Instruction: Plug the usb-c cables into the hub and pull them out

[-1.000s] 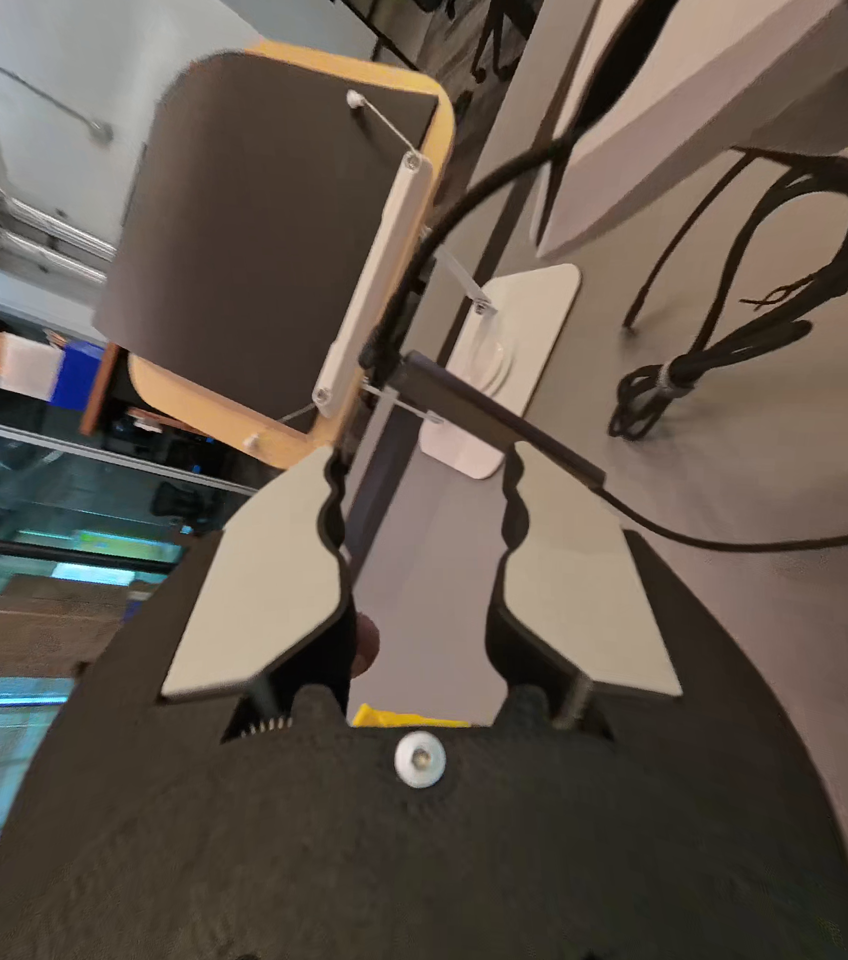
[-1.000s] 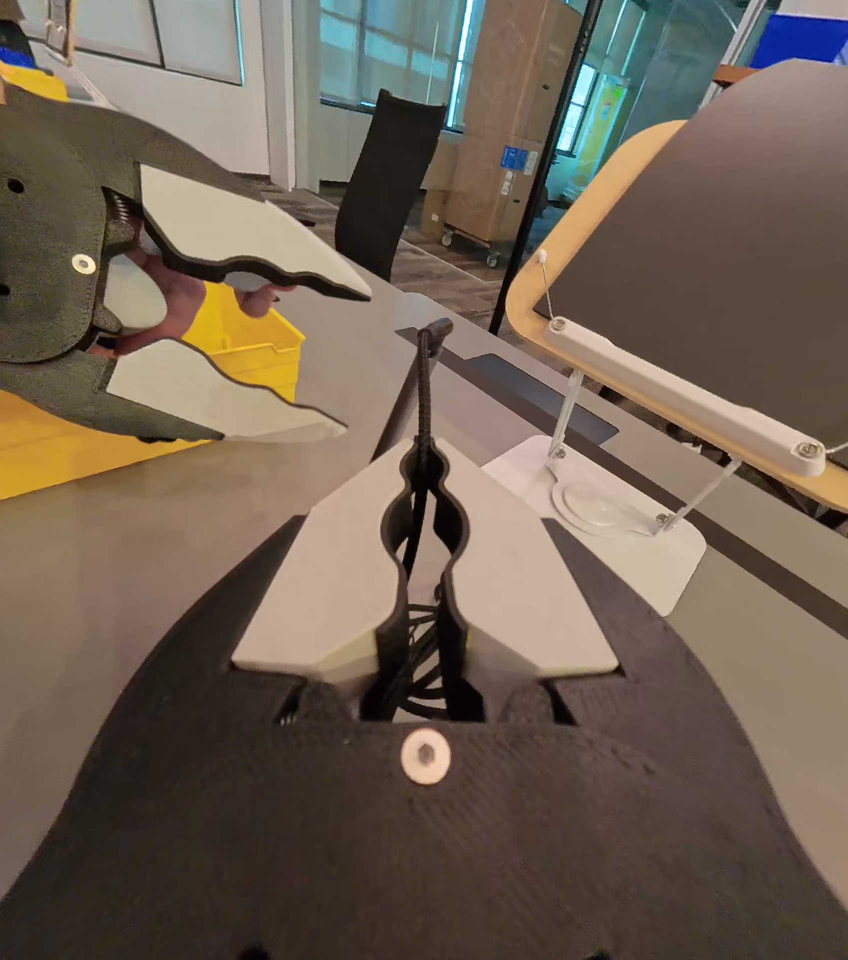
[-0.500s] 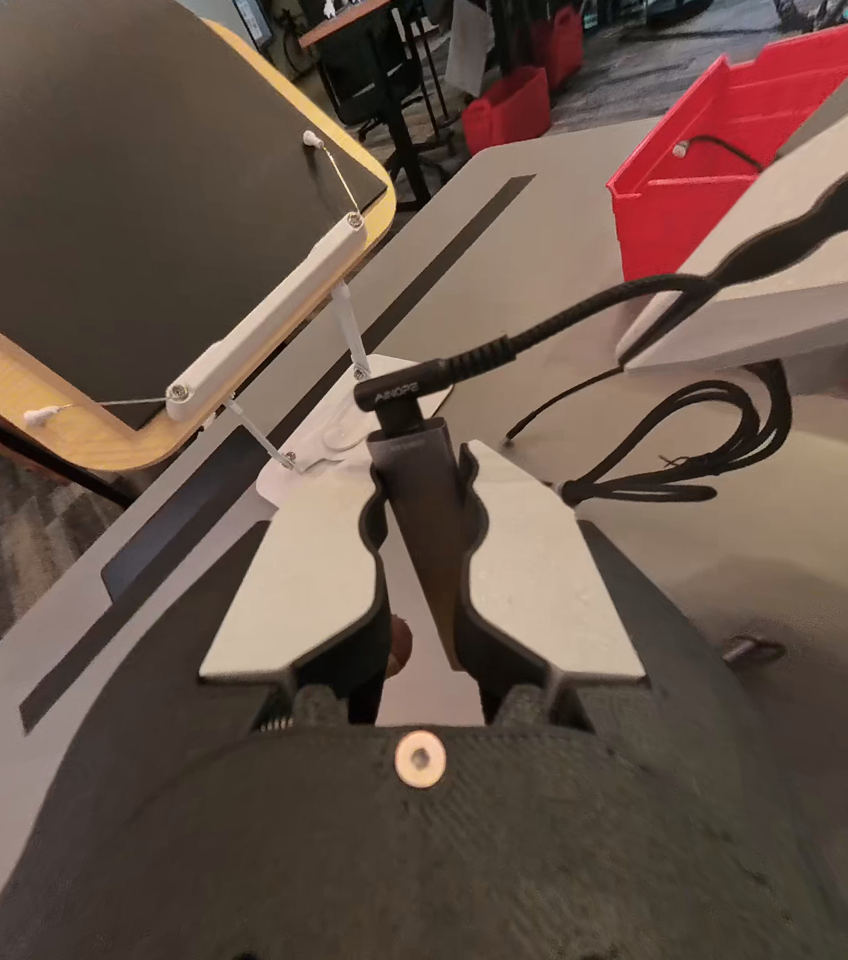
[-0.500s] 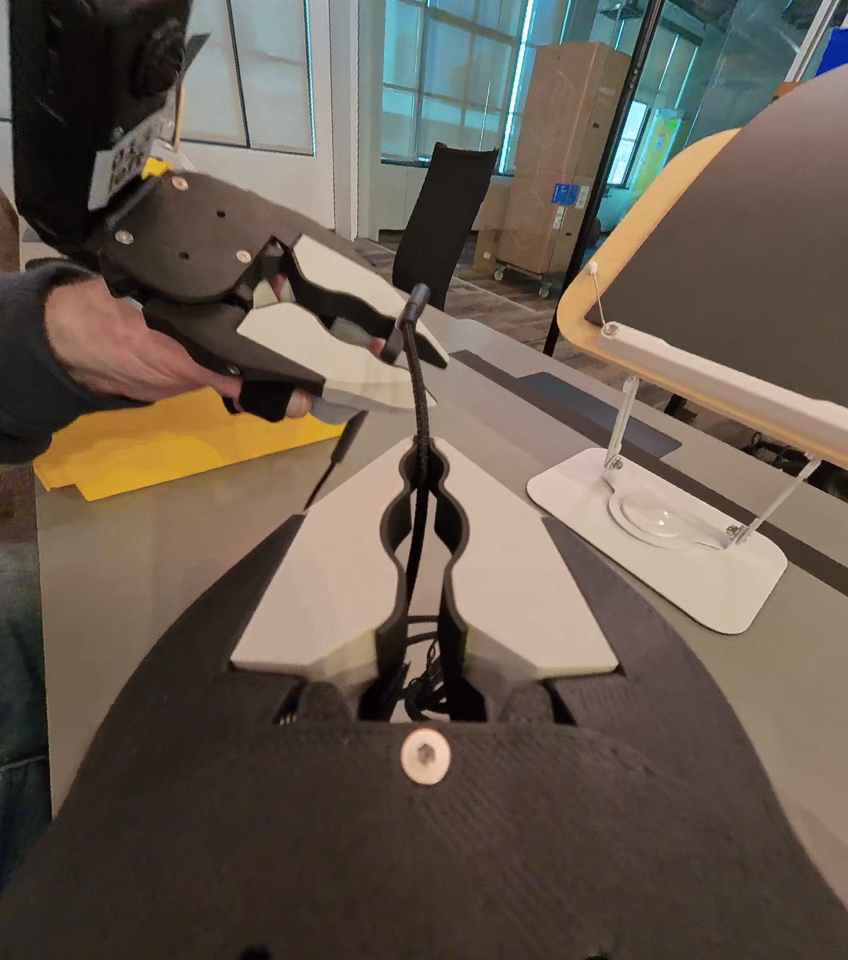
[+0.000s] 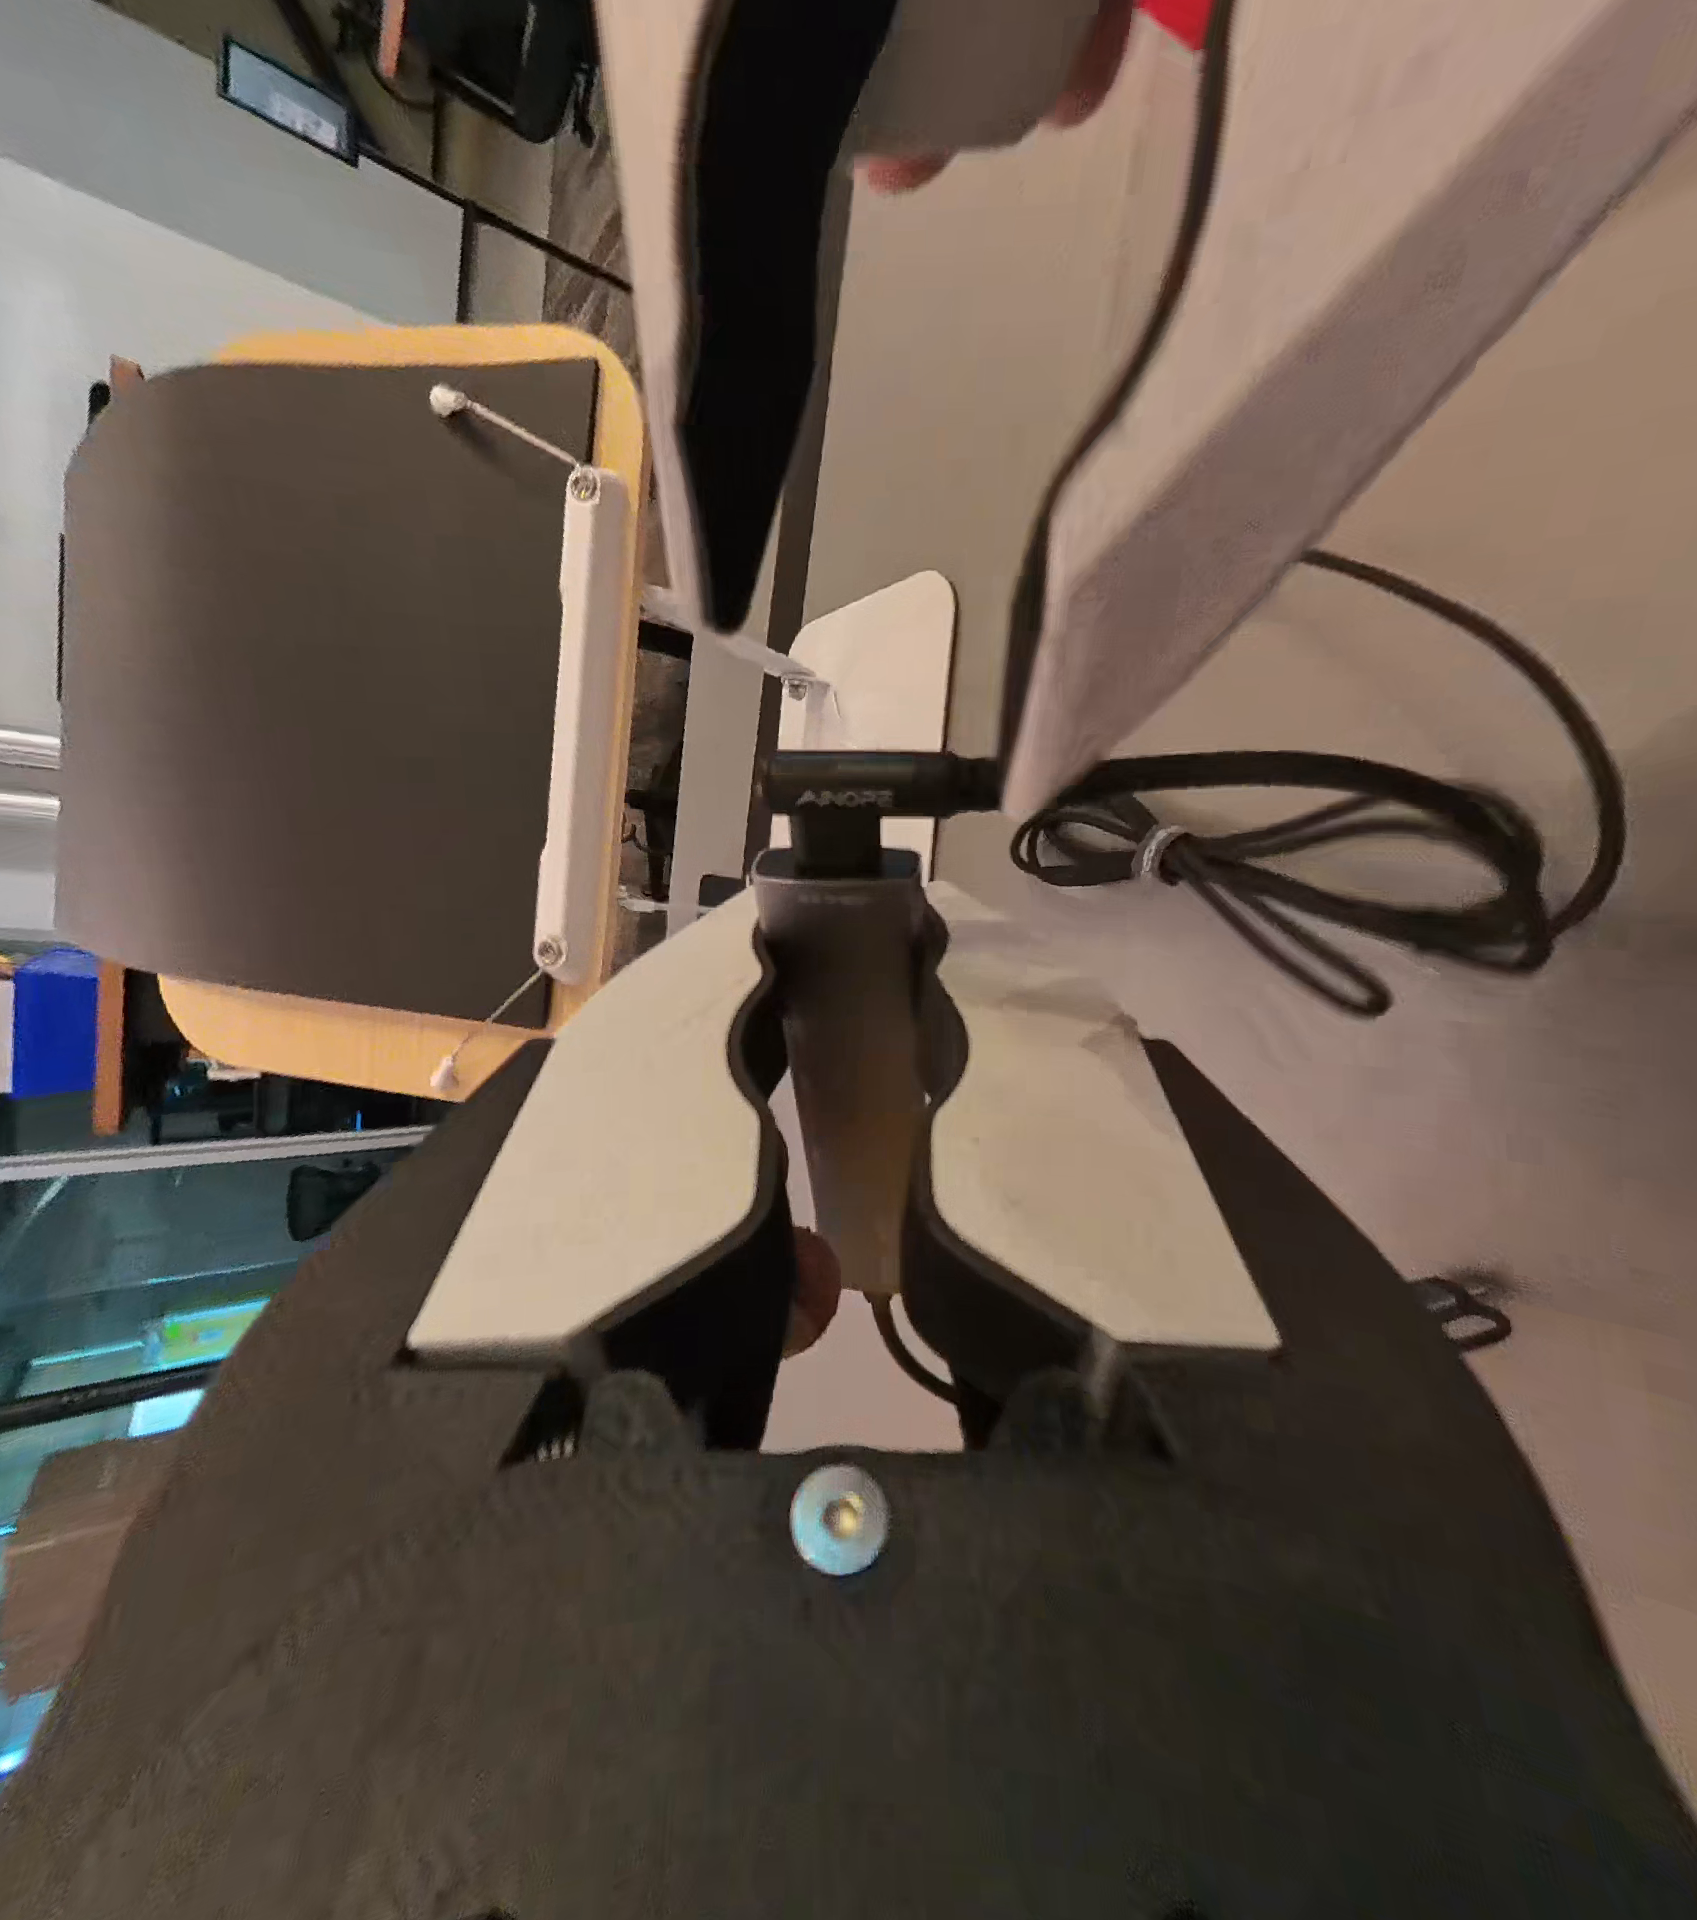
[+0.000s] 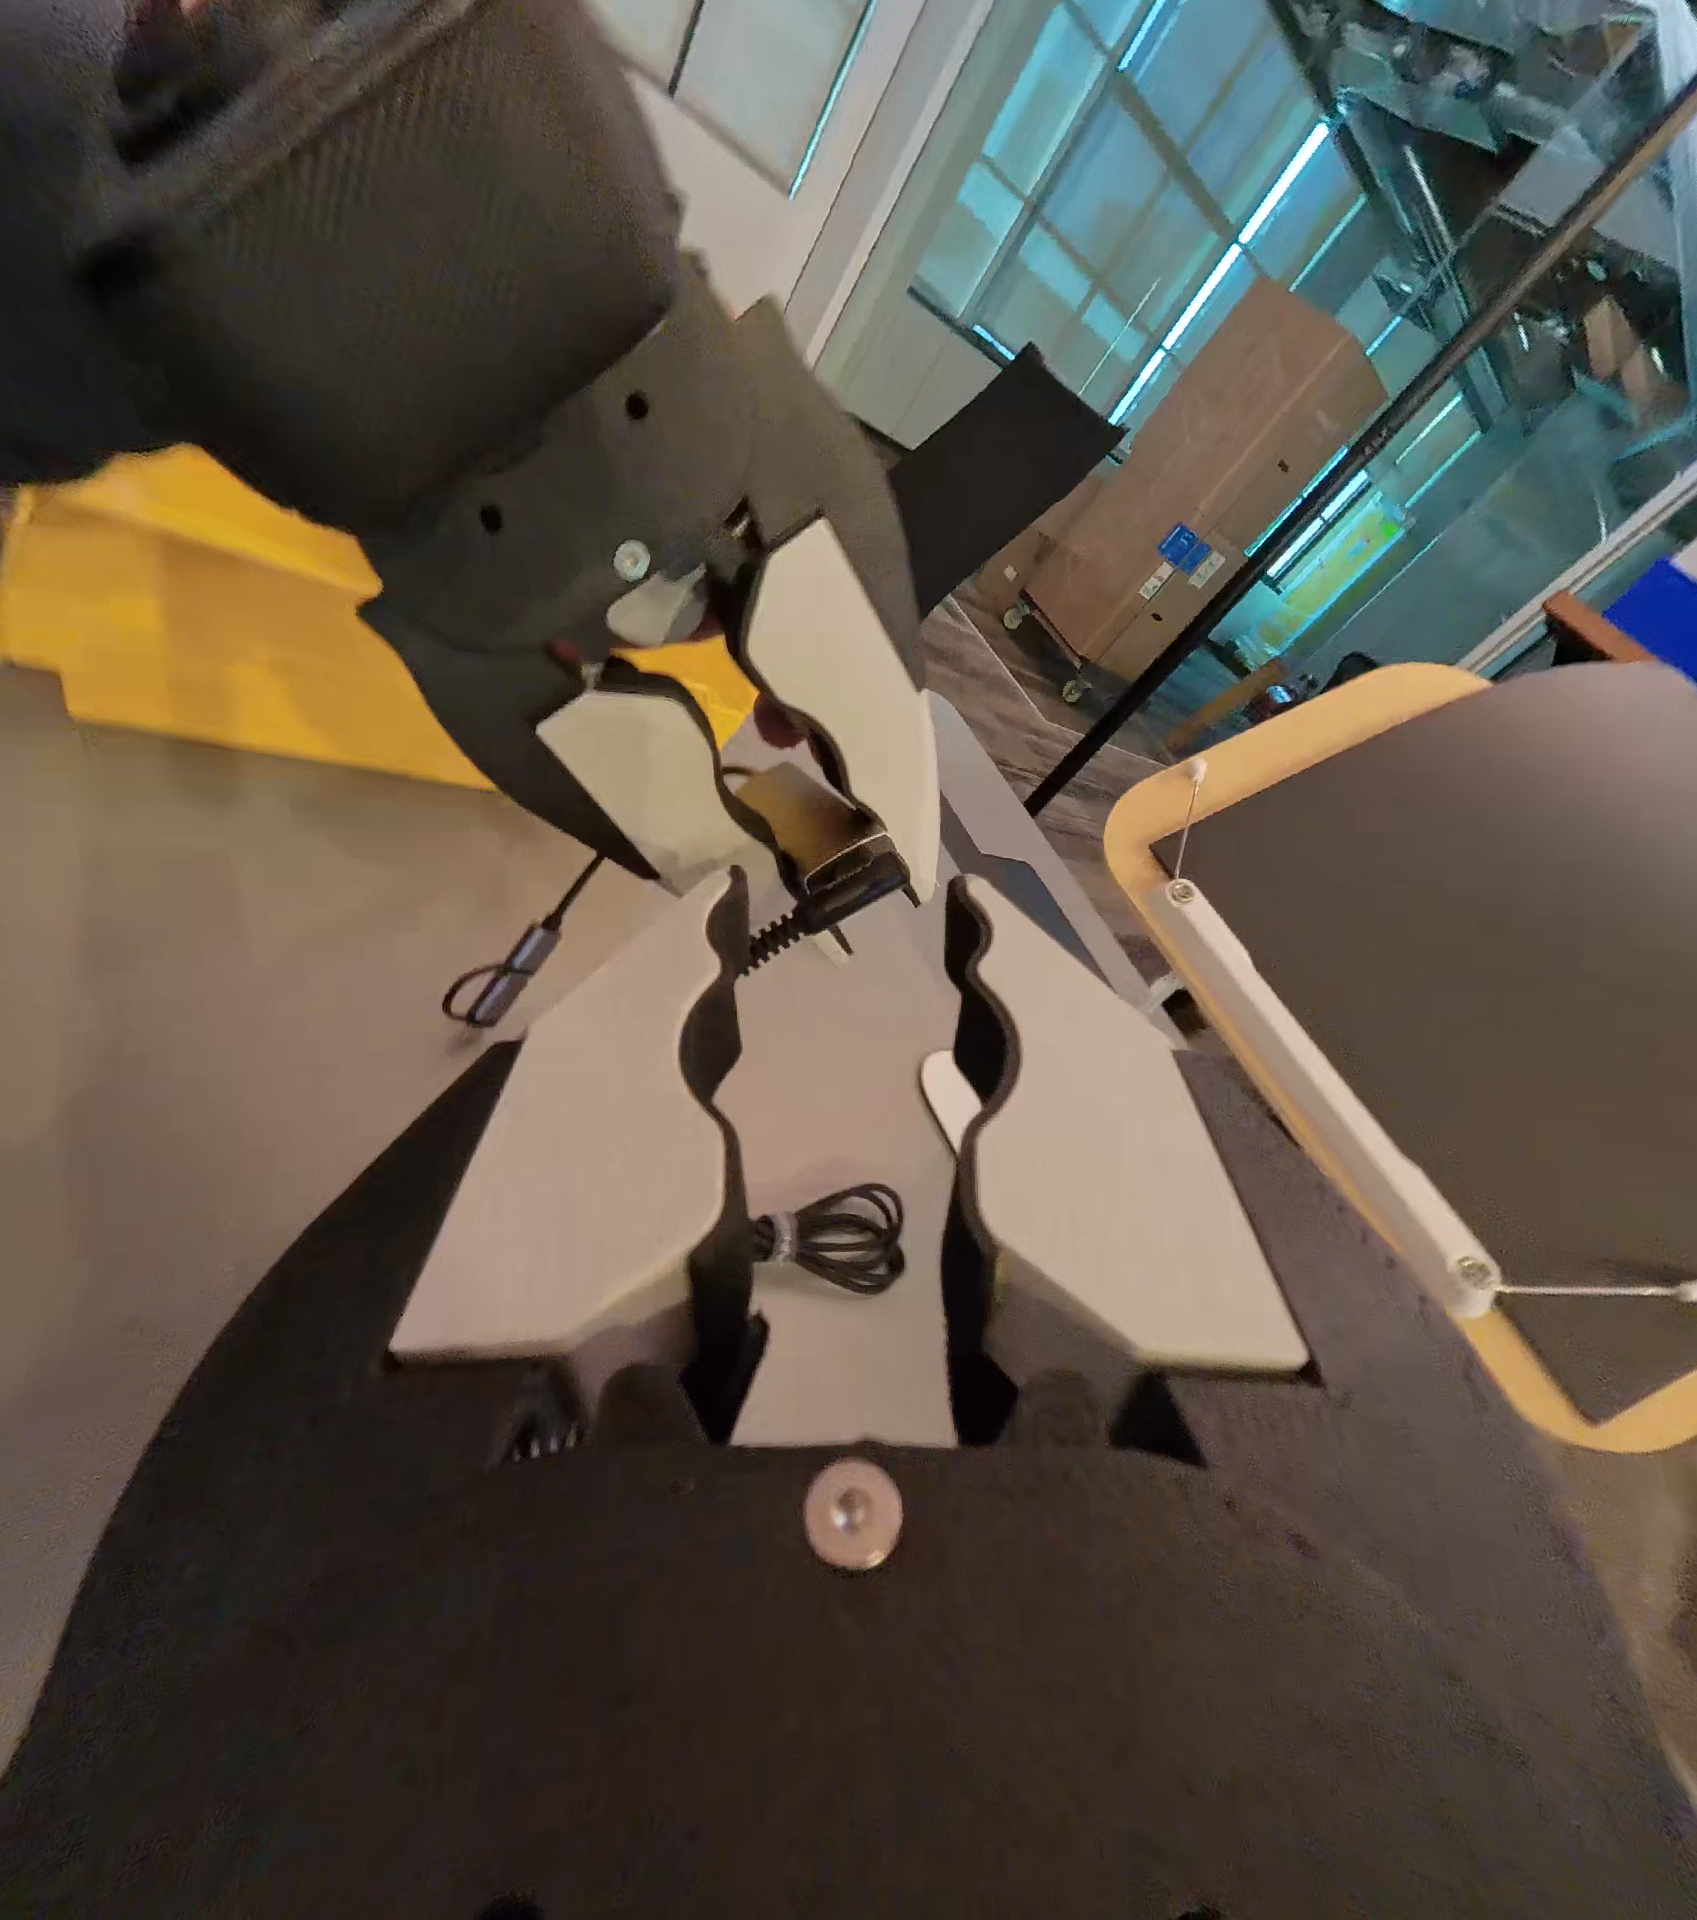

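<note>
- Left tongs [image 5: 844, 997] are clamped on the grey hub [image 5: 849, 1049], held above the table [image 5: 1602, 1247].
- A black right-angle usb-c plug [image 5: 859, 795] sits in the hub's far end.
- Right tongs [image 6: 844, 914] stand apart, empty, just beside that plug.
- Bundled cable [image 5: 1270, 862] lies on bare table to the right.

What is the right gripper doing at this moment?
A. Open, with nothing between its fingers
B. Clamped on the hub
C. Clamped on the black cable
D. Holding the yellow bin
A: the right gripper shows a wide gap between its fingers with only table visible through it, while the plug sits in the hub held by the left gripper.
</note>
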Tool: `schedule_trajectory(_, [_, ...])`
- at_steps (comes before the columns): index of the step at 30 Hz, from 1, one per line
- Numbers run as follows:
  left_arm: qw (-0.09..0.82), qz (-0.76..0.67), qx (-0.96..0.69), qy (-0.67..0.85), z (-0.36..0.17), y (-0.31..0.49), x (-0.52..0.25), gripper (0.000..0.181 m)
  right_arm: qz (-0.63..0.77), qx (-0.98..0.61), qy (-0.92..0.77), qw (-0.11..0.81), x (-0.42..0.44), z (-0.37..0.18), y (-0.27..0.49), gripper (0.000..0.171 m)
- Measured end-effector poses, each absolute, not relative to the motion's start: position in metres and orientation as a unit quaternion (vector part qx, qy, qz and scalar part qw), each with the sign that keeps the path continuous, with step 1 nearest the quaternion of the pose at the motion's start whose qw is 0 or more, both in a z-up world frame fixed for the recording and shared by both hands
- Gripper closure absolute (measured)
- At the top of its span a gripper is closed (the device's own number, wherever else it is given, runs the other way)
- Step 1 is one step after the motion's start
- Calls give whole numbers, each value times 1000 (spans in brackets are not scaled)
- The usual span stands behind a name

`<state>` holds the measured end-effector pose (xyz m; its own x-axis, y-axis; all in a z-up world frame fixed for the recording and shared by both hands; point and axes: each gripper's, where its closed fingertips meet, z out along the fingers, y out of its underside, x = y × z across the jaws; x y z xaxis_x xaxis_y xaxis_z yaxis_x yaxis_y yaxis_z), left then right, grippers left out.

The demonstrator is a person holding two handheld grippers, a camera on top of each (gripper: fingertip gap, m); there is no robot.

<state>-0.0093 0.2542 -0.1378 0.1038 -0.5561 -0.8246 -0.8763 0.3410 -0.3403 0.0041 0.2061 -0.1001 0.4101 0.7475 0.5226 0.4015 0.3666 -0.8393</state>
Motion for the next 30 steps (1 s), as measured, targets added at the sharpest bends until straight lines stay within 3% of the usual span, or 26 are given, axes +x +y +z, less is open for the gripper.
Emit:
schedule_trajectory(4, [480, 180, -523, 681, -138, 246, -8, 162, 72, -525, -571, 627, -2, -112, 206, 127])
schedule_trajectory(11, [427, 217, -483, 733, -146, 238, -11, 161, -48, -468, -641, 607, -8, -131, 202, 137])
schedule_trajectory(14, [417, 224, -471, 744, -148, 236, -12, 161, -45, -470, -643, 602, -8, -133, 200, 138])
schedule_trajectory(16, [413, 221, -467, 750, -150, 233, -11, 161, -32, -476, -630, 613, -7, -129, 201, 154])
schedule_trajectory(26, [381, 243, -484, 749, -157, 234, -15, 162, -37, -502, -613, 609, -7, -136, 201, 154])
schedule_trajectory(30, [378, 248, -491, 745, -155, 234, -16, 162, -64, -509, -599, 615, -5, -132, 203, 145])
